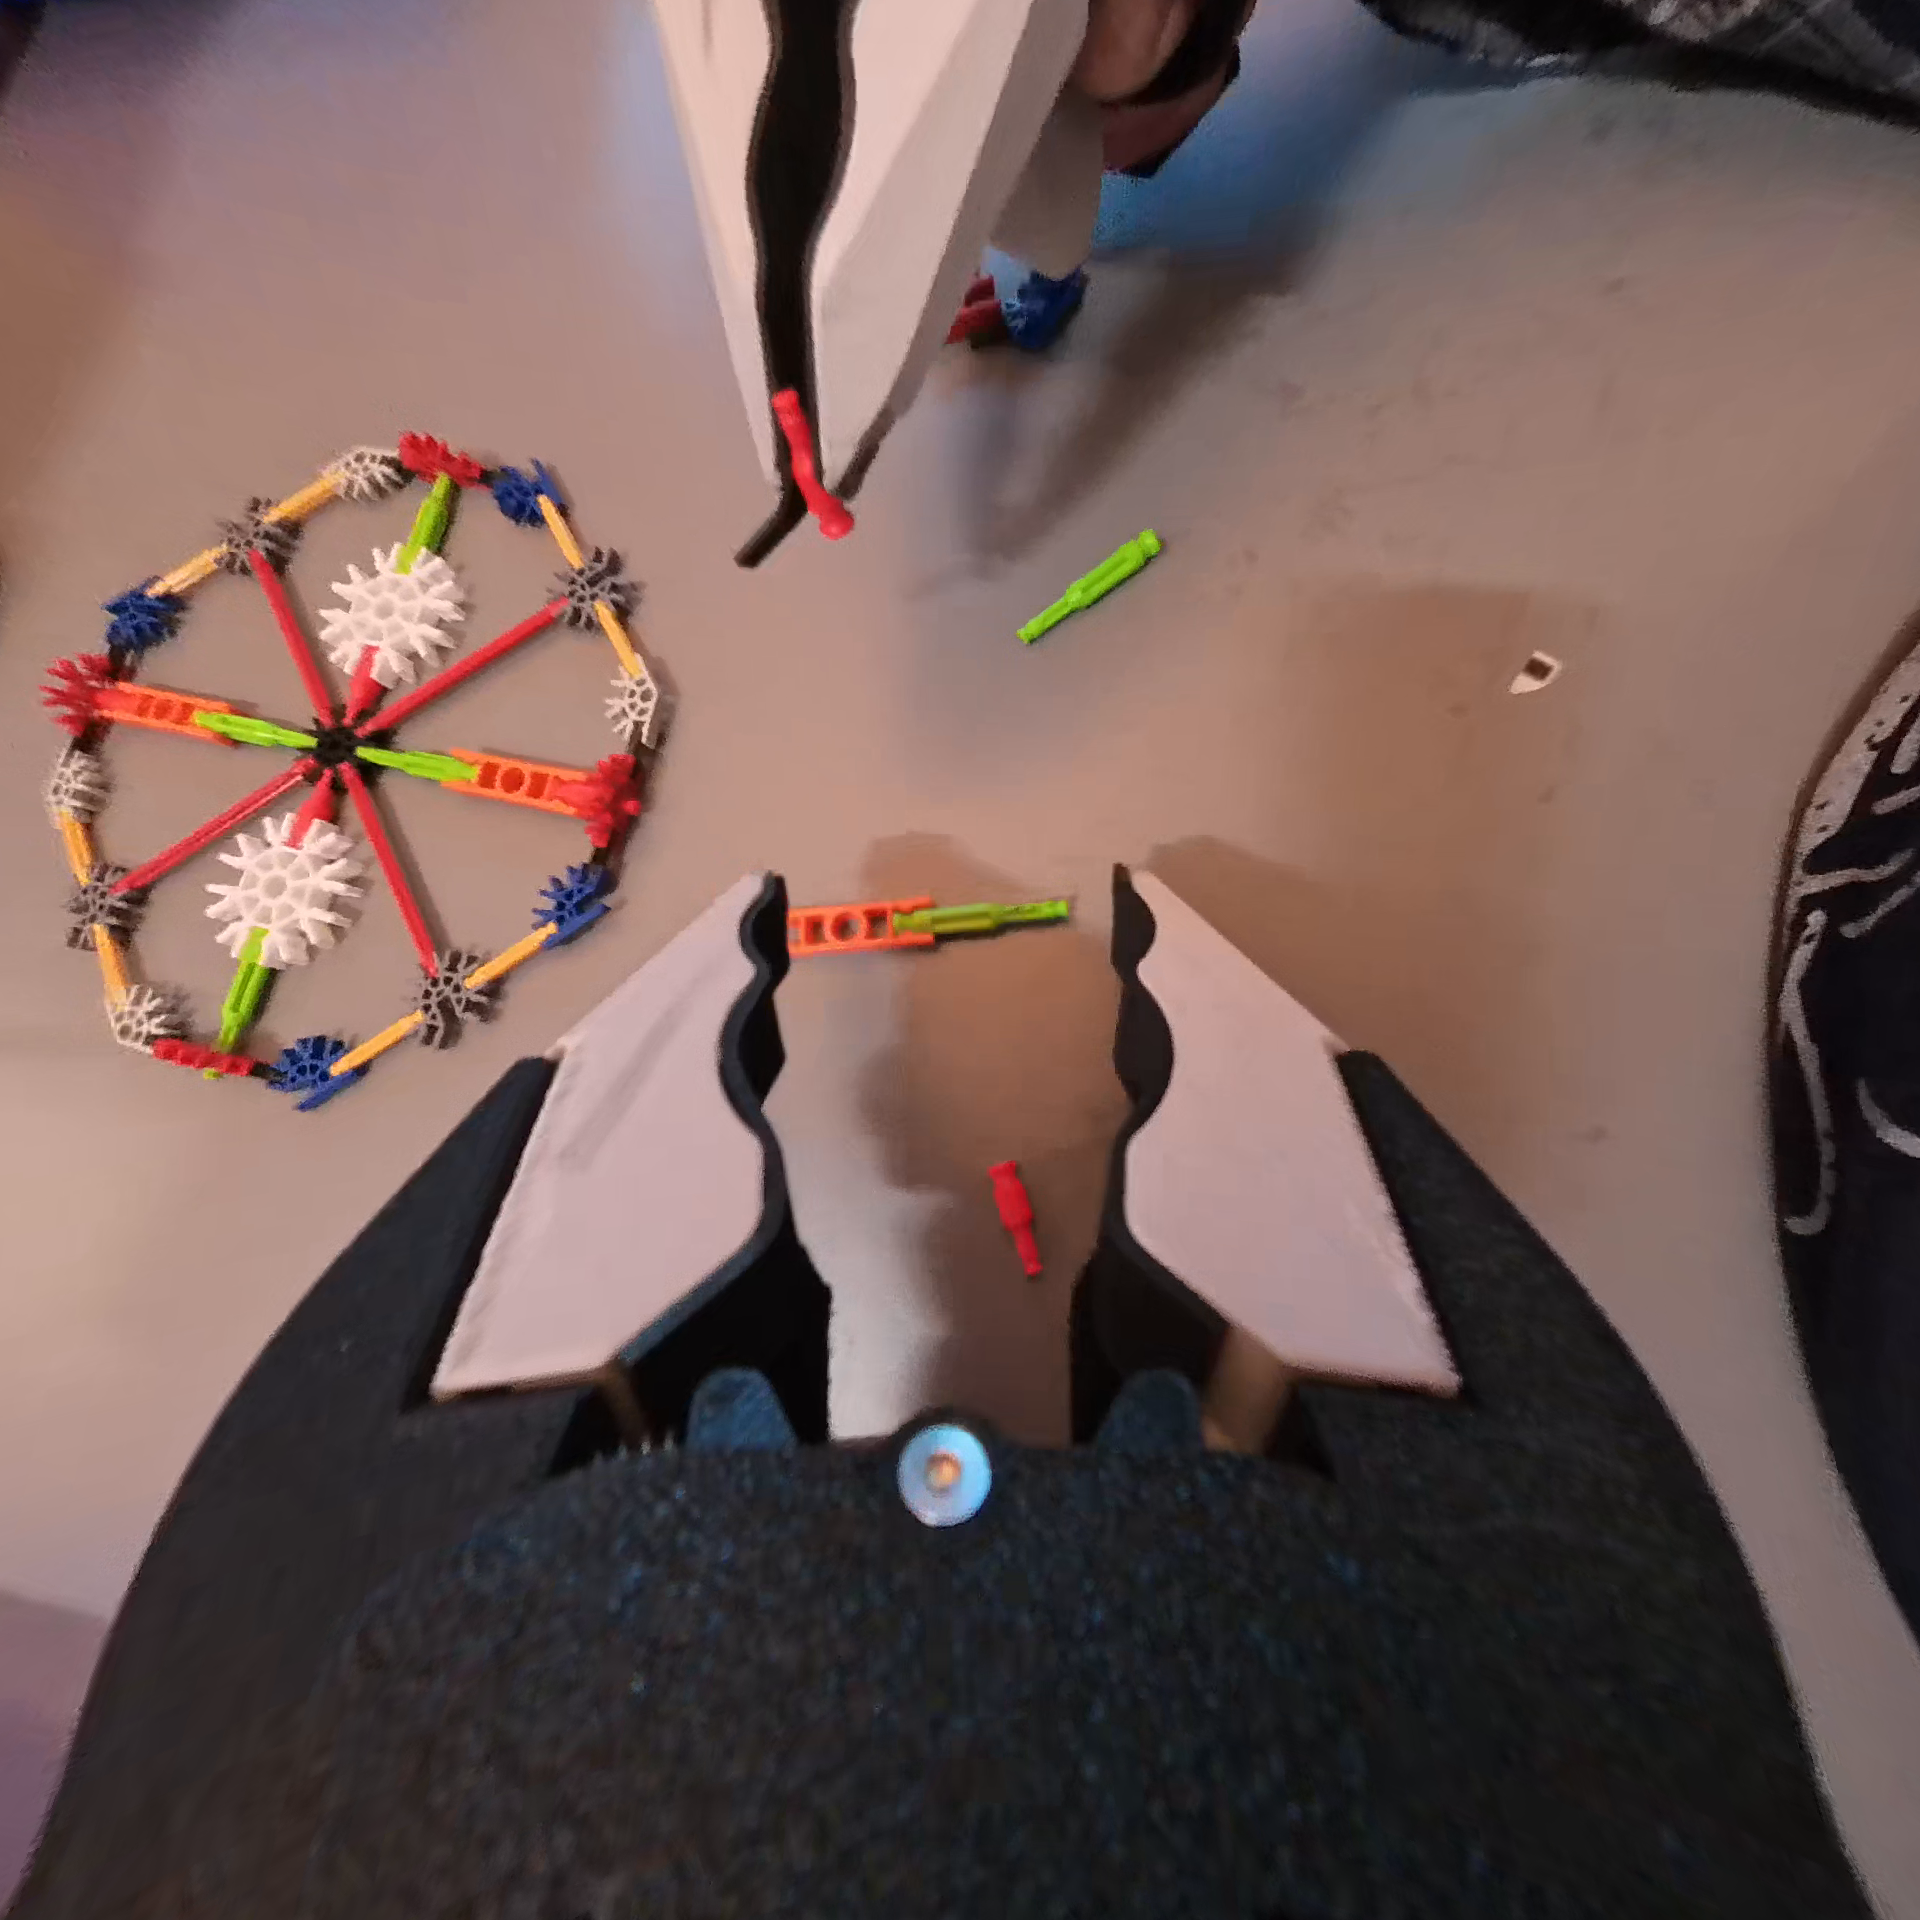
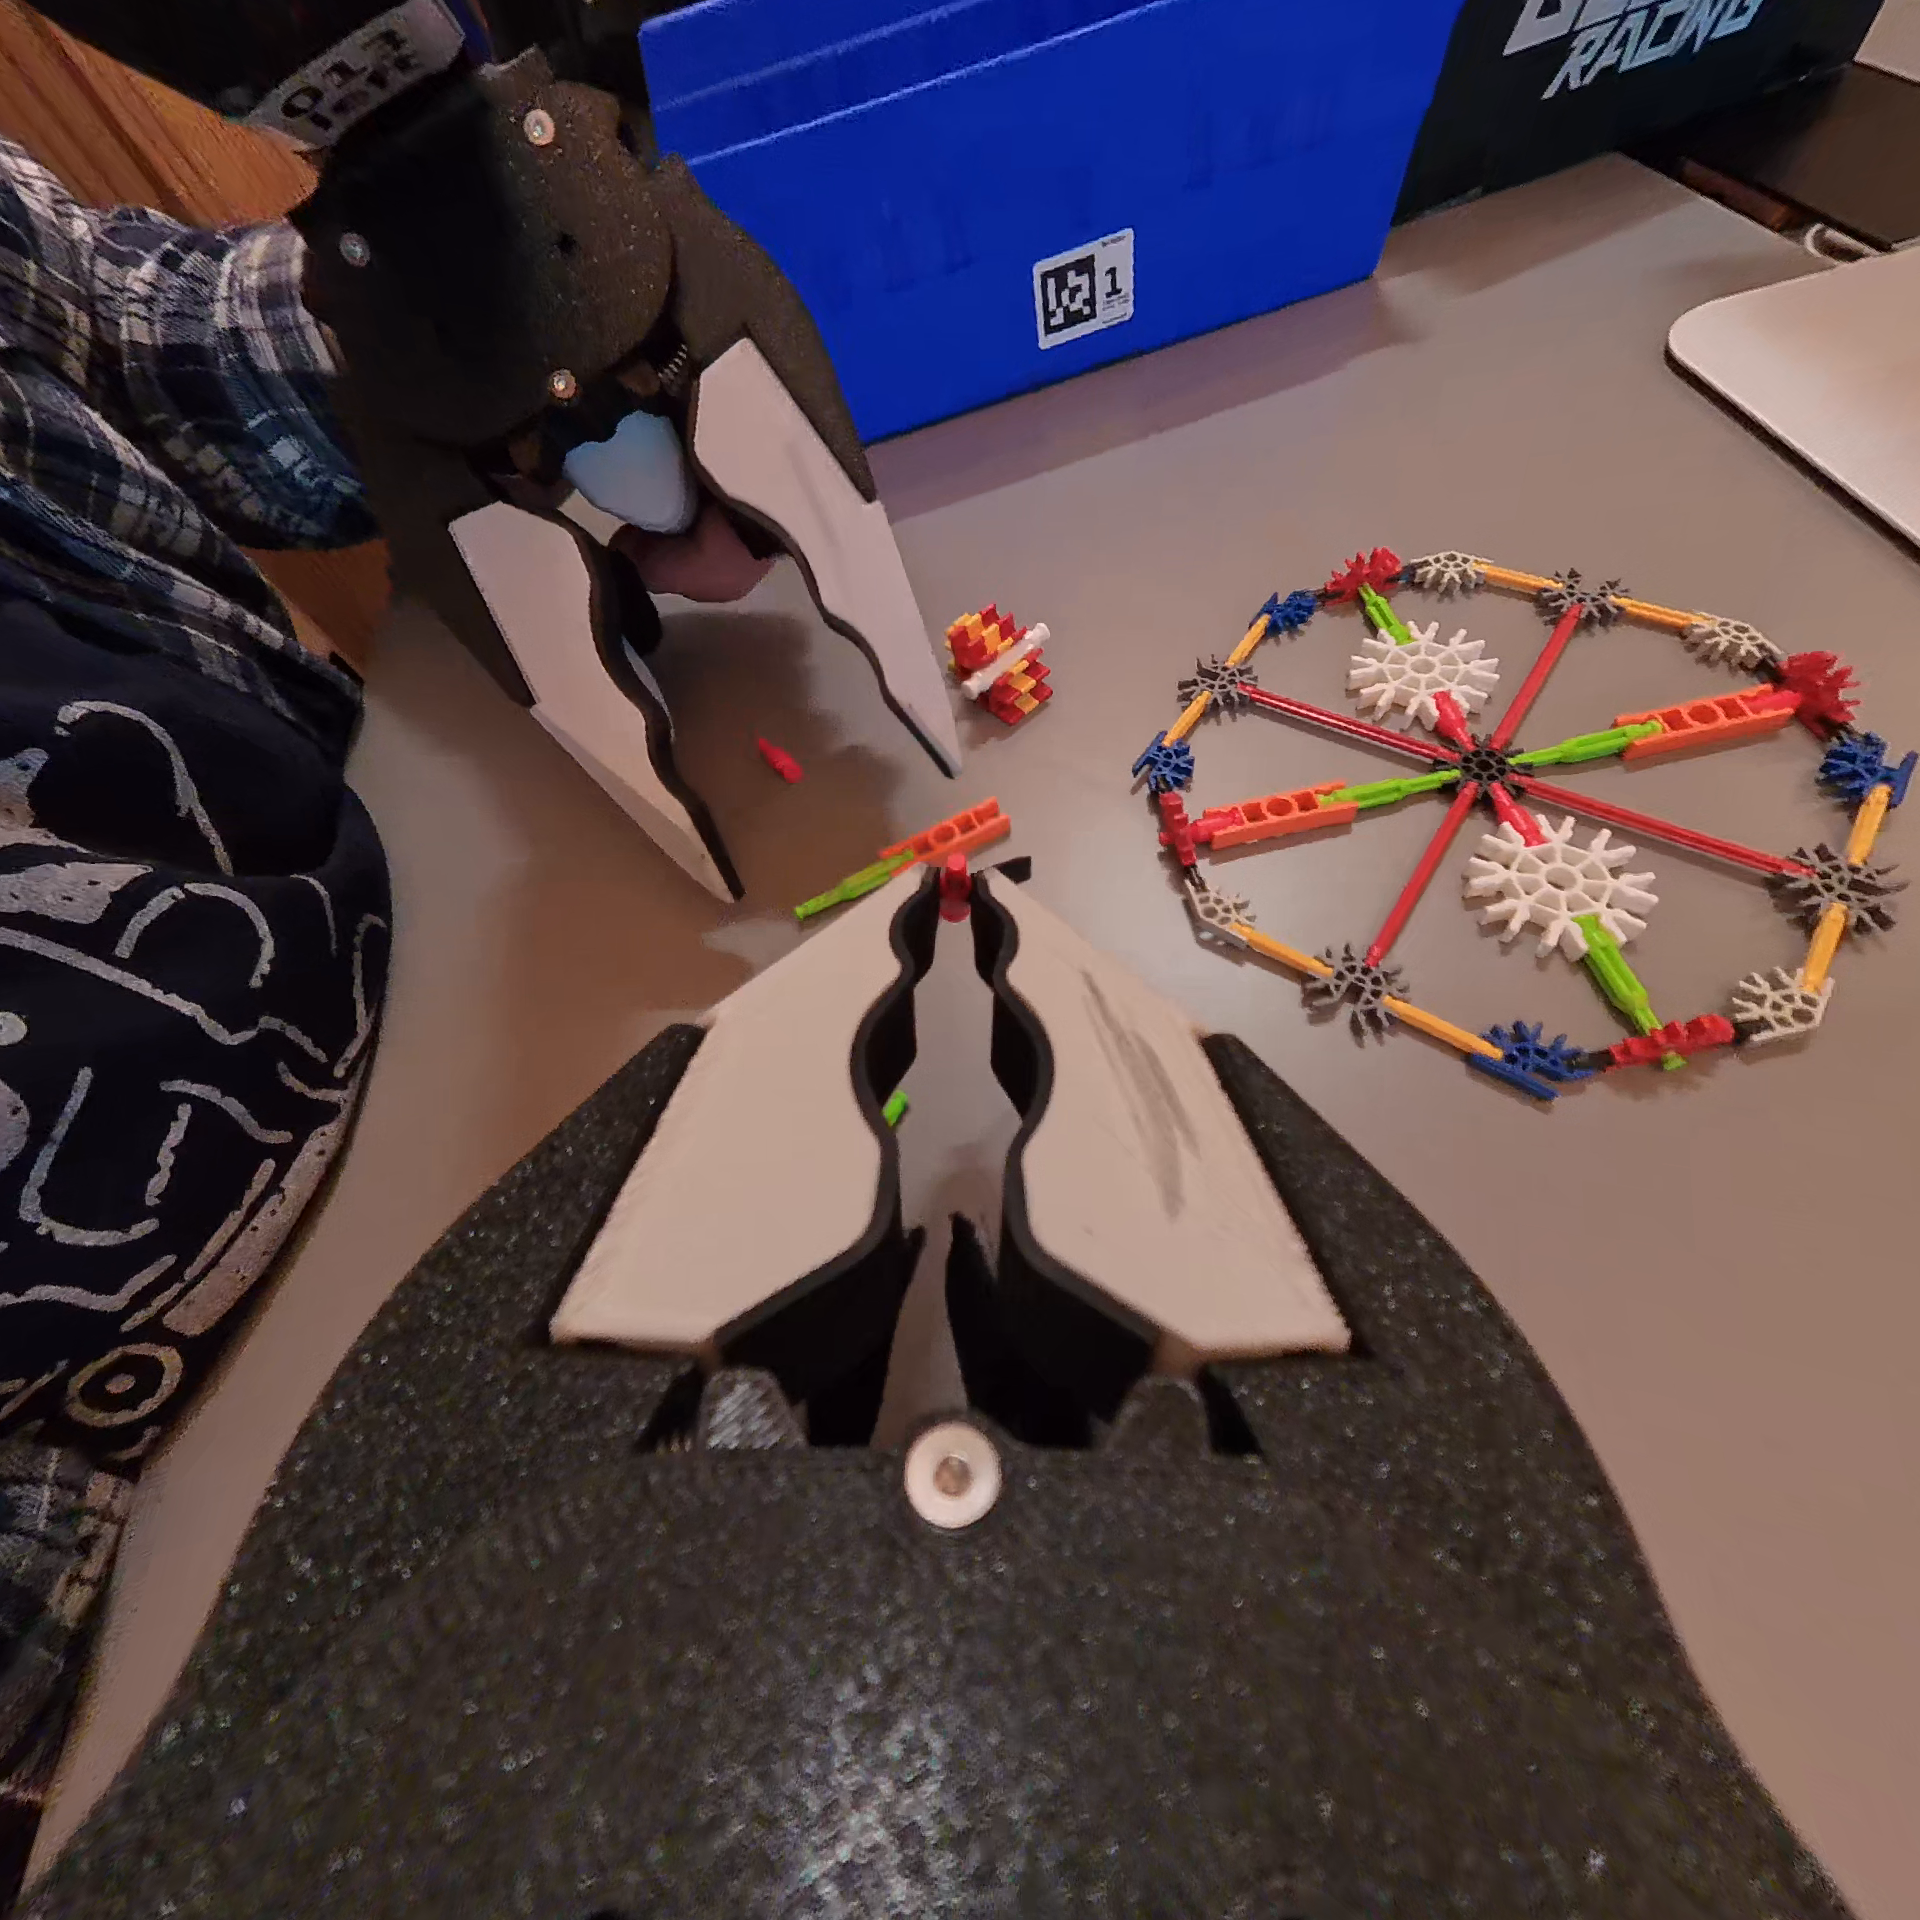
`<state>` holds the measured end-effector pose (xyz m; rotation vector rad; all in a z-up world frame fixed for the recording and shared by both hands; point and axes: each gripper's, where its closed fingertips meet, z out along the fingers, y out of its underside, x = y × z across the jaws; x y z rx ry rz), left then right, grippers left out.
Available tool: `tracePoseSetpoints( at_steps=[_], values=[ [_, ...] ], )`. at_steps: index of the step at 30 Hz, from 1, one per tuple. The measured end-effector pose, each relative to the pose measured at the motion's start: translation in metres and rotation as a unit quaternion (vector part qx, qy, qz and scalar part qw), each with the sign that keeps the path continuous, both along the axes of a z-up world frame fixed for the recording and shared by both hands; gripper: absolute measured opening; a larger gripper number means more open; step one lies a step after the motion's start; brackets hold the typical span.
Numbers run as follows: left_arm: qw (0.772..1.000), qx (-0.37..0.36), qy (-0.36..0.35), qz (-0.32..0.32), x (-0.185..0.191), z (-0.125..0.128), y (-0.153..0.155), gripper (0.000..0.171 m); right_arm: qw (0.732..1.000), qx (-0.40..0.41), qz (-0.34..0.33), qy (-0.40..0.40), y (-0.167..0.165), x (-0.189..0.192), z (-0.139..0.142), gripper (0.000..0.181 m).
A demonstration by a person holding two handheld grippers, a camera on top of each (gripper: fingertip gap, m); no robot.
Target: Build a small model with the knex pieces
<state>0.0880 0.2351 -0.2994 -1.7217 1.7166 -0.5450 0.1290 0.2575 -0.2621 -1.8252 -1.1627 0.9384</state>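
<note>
Pinched now between the tips of the right gripper (image 2: pixel 954 883): a short red rod (image 2: pixel 954 891), tongs pressed together on it, one end poking out past the tips, held just above the grey table (image 2: pixel 1455 1299). Seen also from the left wrist view, same red rod (image 1: pixel 805 462) clamped at the tips of that gripper (image 1: pixel 800 488), well up the picture. Lying flat just past those tips in the right wrist view: an orange connector (image 2: pixel 951 831) joined to a green rod (image 2: pixel 847 891). Same pair in the left wrist view, orange connector (image 1: pixel 847 925) and green rod (image 1: pixel 987 916), stretched across the gap at the tips of the left gripper (image 1: pixel 940 899), tongs spread wide and holding nothing. Between the left fingers, nearer the camera, a loose small red rod (image 1: pixel 1013 1214) on the table; farther off to the right, a loose green rod (image 1: pixel 1089 585). Off to one side, well apart from both grippers, a flat wheel (image 2: pixel 1527 810) of spokes, rim rods and snowflake-shaped connectors, two large white ones inside it. Near the left gripper (image 2: pixel 831 810) in the right wrist view, a small red and yellow cluster (image 2: pixel 1000 665) with a white rod. Behind, a blue bin (image 2: pixel 987 187) with a square sticker; at the edge, a plaid sleeve (image 2: pixel 135 343).
</note>
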Motion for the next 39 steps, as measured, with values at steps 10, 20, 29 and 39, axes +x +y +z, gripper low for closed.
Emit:
tracePoseSetpoints(
  at_steps=[10,20,29,39],
  values=[
    [0.998,0.037,-0.045,-0.028,0.007,0.019,0.001,0.046,1.000,-0.008,0.018,0.002,-0.011,-0.019,0.001,0.004],
    [0.999,0.053,-0.009,-0.009,-0.006,0.010,0.011,0.046,1.000,-0.018,0.012,0.001,-0.008,-0.019,-0.004,0.004],
    [0.992,0.090,-0.079,-0.028,0.010,0.031,0.007,0.038,0.999,-0.050,0.017,0.012,-0.010,-0.022,-0.007,0.004],
    [0.966,0.235,-0.074,-0.082,0.020,0.048,0.004,0.025,0.995,-0.092,0.042,0.024,-0.021,-0.028,0.001,0.004]
  ],
)
